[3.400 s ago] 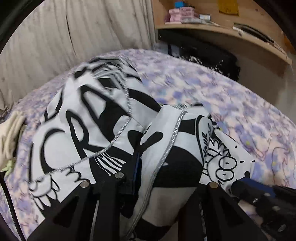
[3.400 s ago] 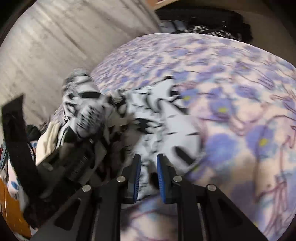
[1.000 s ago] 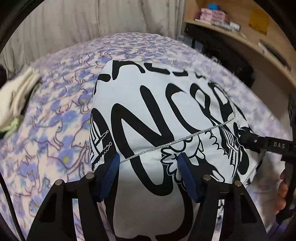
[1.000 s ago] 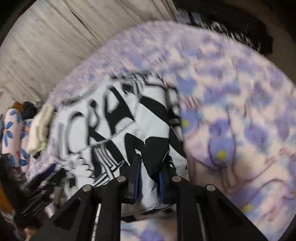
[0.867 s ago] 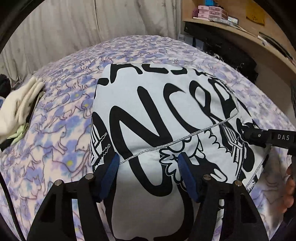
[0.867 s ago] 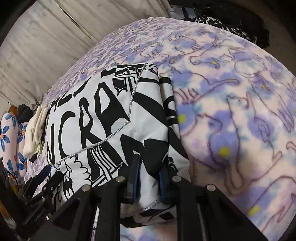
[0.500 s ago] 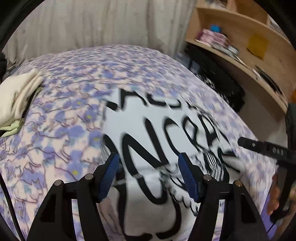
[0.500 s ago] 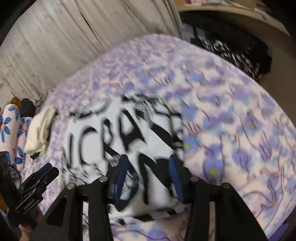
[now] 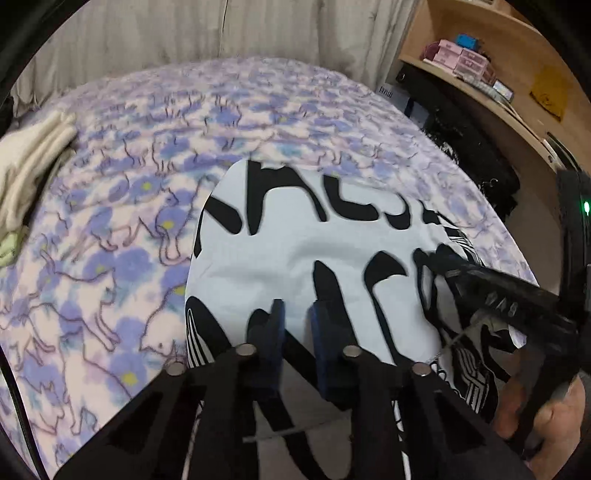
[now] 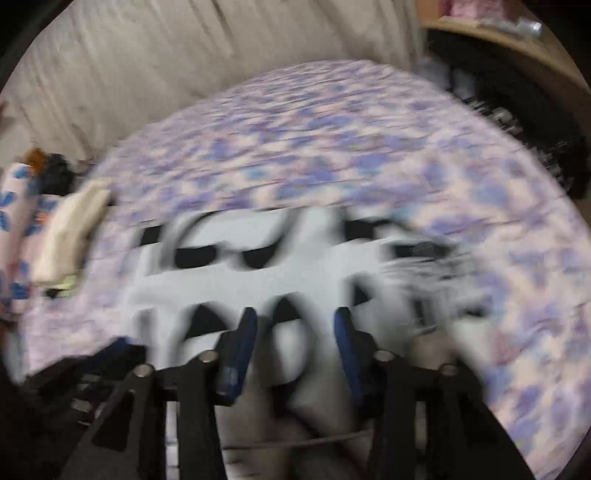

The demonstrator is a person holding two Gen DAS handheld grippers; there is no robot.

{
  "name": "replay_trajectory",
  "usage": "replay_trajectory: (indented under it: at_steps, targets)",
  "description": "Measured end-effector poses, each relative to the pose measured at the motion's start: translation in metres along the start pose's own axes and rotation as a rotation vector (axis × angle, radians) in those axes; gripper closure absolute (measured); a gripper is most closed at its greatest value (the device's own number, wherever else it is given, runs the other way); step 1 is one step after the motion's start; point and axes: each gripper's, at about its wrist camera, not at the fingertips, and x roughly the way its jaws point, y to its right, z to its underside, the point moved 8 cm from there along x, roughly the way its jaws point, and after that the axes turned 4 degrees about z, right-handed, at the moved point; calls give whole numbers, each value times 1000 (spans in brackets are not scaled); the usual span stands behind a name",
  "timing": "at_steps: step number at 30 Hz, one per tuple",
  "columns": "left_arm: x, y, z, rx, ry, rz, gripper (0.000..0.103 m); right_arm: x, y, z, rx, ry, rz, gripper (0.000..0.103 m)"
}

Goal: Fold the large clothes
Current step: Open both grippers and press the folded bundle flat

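— Where is the garment lying right now?

— I'm seeing the white garment with black lettering (image 9: 295,243) lying folded and flat on the purple floral blanket (image 9: 122,206), nearer my side of the bed, with blanket showing around its far and left edges.

— And your left tool?

— I'm holding the left gripper (image 9: 295,325) low over the near part of the cloth. Its blue pads (image 9: 275,332) are sitting close together with a narrow strip of white fabric showing between them; I cannot tell whether they are pinching the cloth or merely hovering above it.

— The right one?

— The right wrist view is smearing badly, but I'm seeing the right gripper (image 10: 295,332) with its jaws spread wide above the garment's near edge, gripping nothing. From the left camera its black body (image 9: 509,299) is reaching over the garment's right side.

— Anything else around?

— A folded cream cloth (image 9: 29,162) is resting at the blanket's left edge, a wooden shelf (image 9: 491,81) is standing to the right, and a pale curtain (image 9: 184,33) is hanging behind the bed.
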Motion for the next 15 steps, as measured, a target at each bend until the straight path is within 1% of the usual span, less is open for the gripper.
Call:
replay_trajectory:
  at_steps: [1,2,3,4,5,6,8,10,11,13,15]
  targets:
    - [5,-4,0,-23,-11,15,94,3,20,2,35,-20,23,92]
    - [7,-6,1,-41,-17,35,94,7,34,5,67,-38,20,93]
    - [7,-6,1,-47,-15,42,94,8,49,8,91,-49,33,93]
    - [7,-6,1,-47,-13,44,94,8,59,11,97,-53,25,94]
    - [7,-5,1,-39,-9,36,94,8,63,13,98,-60,9,100]
    - [7,-4,2,-33,-8,26,94,7,64,15,93,-66,-2,101]
    - [7,-1,3,-16,-4,-3,94,3,62,16,76,-62,9,101]
    - [5,1,2,-6,-3,-23,94,-5,60,16,73,-63,22,98]
    - [3,2,2,-5,-7,-21,94,-9,58,16,78,-59,14,96]
    - [-4,3,2,-12,-20,-18,90,-17,57,15,92,-57,-7,96]
    - [-13,4,2,-16,-28,-15,78,-28,54,17,108,-56,-36,96]
